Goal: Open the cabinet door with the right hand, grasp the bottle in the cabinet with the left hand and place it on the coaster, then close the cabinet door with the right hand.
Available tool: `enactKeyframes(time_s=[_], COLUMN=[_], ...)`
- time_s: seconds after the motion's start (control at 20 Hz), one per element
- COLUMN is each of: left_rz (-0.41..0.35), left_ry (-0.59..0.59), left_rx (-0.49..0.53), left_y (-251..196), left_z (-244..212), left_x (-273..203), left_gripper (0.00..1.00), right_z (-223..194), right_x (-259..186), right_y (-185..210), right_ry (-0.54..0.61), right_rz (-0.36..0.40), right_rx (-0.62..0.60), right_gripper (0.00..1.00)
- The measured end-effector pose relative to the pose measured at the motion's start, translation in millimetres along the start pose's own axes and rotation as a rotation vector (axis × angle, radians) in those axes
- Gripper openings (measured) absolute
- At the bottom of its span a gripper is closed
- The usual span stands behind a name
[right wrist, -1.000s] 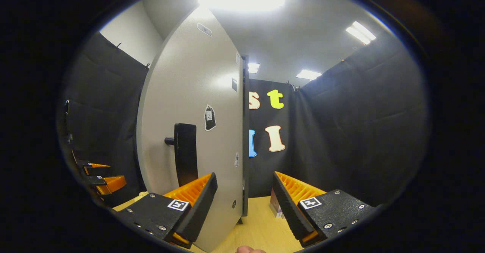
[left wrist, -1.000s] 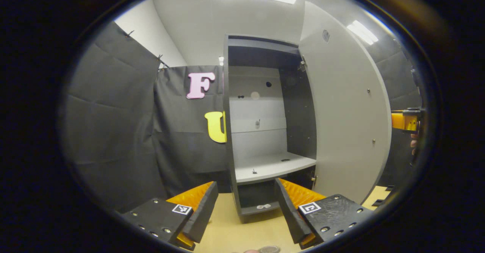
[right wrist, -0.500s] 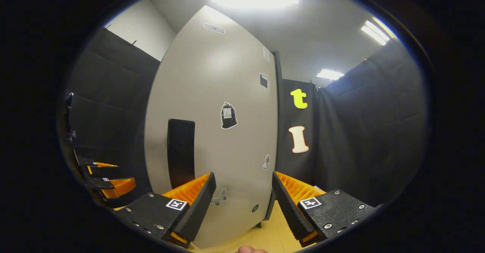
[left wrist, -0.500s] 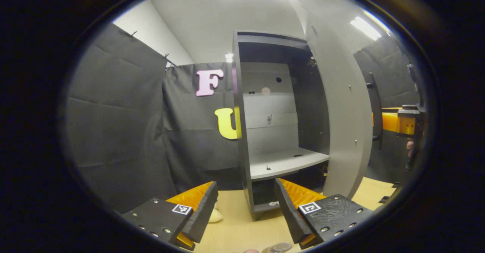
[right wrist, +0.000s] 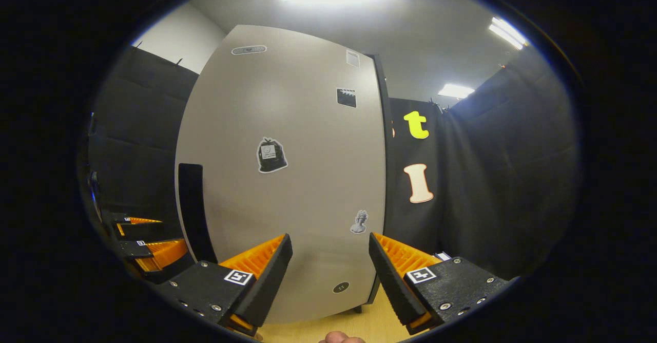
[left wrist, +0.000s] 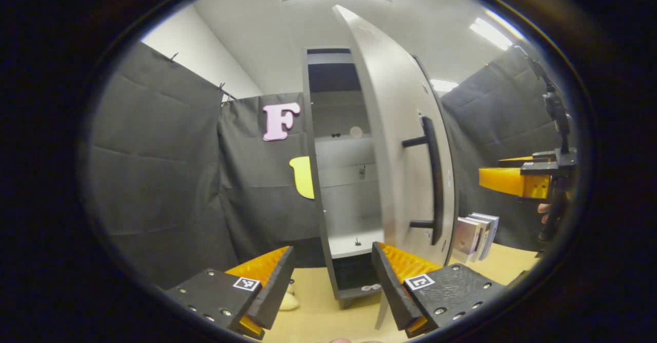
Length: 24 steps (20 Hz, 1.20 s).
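Closing stage: cabinet door standing part-shut ahead of right gripper, handle untouched. Both grippers gaping, left gripper holding nothing. Shelf looking bare.

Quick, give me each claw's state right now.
Left claw: open, holding nothing.
Right claw: open, holding nothing, facing the cabinet door.
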<state>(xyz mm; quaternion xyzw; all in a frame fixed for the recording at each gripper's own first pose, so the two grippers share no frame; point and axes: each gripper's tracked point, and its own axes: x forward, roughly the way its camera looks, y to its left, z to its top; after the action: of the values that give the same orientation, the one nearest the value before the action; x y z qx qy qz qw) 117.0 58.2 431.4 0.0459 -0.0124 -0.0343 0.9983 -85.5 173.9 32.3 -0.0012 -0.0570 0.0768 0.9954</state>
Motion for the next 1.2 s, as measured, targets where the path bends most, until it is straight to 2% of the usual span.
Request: enactKeyframes(time_s=[0.5,0.65,0.85,0.9,0.95,1.1,1.15,1.2], left_rz=[-0.016,0.001,0.057,0.064,0.069,0.058,0.057,0.070], left_ry=[-0.007,-0.012,0.003,0.005,0.004,-0.019,-0.024,-0.026], left_rx=[-0.062,-0.059,-0.071,-0.084,-0.093,-0.096,-0.088,-0.076], left_y=[-38,-42,-39,-39,-39,-40,-40,-38], left_z=[15,21,24,25,24,28,27,27], left_x=[7,9,16,18,19,18,19,20], left_gripper=[0.86,0.86,0.86,0.83,0.86,0.86,0.92,0.86], right_z=[-9,-13,-17,-18,-21,-27,-31,-35], right_x=[17,23,29,29,30,31,31,31], right_y=[11,10,27,33,35,46,48,51], right_ry=[0.030,0.036,0.049,0.049,0.050,0.060,0.069,0.080], right_rz=[0.005,-0.025,0.000,0.010,0.017,0.047,0.055,0.068], right_rx=[0.024,0.037,0.064,0.060,0.054,0.041,0.037,0.035], right_gripper=[0.93,0.93,0.93,0.93,0.92,0.93,0.93,0.93])
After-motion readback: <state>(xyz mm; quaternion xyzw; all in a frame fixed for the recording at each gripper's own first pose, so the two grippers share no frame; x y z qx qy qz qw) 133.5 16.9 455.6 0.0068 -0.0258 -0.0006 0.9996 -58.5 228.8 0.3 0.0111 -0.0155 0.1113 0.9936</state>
